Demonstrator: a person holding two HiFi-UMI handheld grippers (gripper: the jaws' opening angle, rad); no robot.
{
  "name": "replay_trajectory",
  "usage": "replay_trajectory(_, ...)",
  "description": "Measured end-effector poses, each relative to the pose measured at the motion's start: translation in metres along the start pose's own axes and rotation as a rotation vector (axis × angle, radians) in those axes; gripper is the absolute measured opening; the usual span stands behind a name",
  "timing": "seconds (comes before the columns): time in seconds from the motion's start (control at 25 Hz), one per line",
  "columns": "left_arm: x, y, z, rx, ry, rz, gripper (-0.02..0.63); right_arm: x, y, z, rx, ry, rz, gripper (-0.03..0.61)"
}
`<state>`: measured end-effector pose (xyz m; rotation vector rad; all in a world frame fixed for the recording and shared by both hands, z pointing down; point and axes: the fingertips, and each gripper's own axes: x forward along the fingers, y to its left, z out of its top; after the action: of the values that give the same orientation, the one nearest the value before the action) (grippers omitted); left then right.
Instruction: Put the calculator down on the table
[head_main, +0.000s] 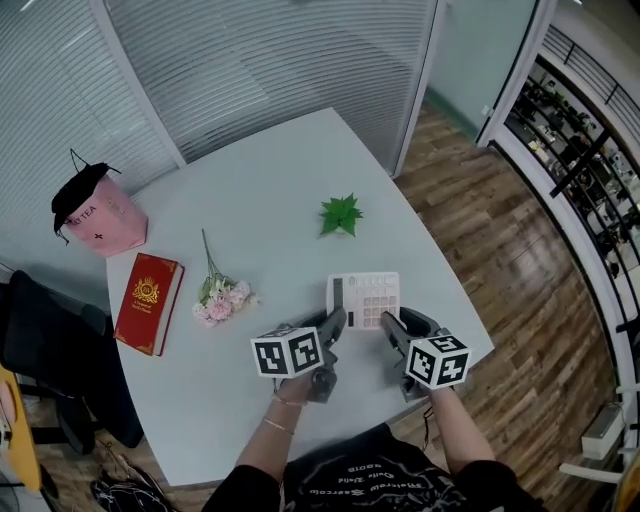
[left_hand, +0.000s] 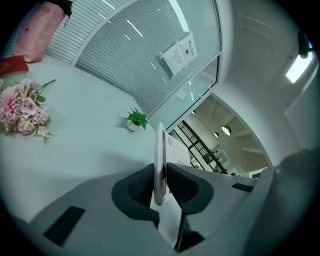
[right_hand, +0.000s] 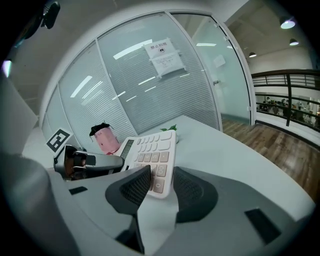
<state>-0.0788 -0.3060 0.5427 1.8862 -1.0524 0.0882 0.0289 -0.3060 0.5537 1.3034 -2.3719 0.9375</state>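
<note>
- Calculator (head_main: 366, 297), white with pale keys, is keys-up over the near right part of the white table (head_main: 250, 190), close to the person's edge. It spans the two grippers.
- Left gripper (head_main: 337, 318): jaws are clamped on the calculator's left side. In the left gripper view the calculator is edge-on, and the ribbed pads (left_hand: 140, 186) press it from both faces. One jaw lies beneath it, so that end is off the table.
- Right gripper (head_main: 388, 325): jaws stand partway apart, with the calculator's near right corner between them. In the right gripper view one pad (right_hand: 136, 186) lies over the bottom row of keys and the other sits against the corner's outer edge. It reads as a grip on the corner.
- Marker cubes (head_main: 288, 352) ride behind each pair of jaws. The person's forearms come in from the bottom edge, a thin bracelet on the left wrist.
- Small green plant (head_main: 340, 214) stands on the table beyond the calculator, well apart from it.
- Bunch of pink flowers (head_main: 222, 298) lies left of the calculator, stems pointing away from the person.
- Red book (head_main: 148, 303) lies flat just left of the flowers, near the table's left edge.
- Pink bag (head_main: 105, 222) with a black top stands at the far left corner.
- Glass wall with blinds (head_main: 250, 60) is behind the table; wood floor (head_main: 500, 250) to the right.
</note>
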Motion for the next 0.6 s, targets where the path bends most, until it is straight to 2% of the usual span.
replay_trajectory(0.36, 0.051, 0.030, 0.003, -0.137, 0.048, 0.008, 0.083, 0.037, -0.039, 0.002, 0.003, 0.067, -0.047, 0.152)
replay_trajectory(0.6, 0.084, 0.044, 0.006, -0.136, 0.075, 0.029, 0.081, 0.060, -0.066, 0.000, 0.037, 0.106, -0.072, 0.151)
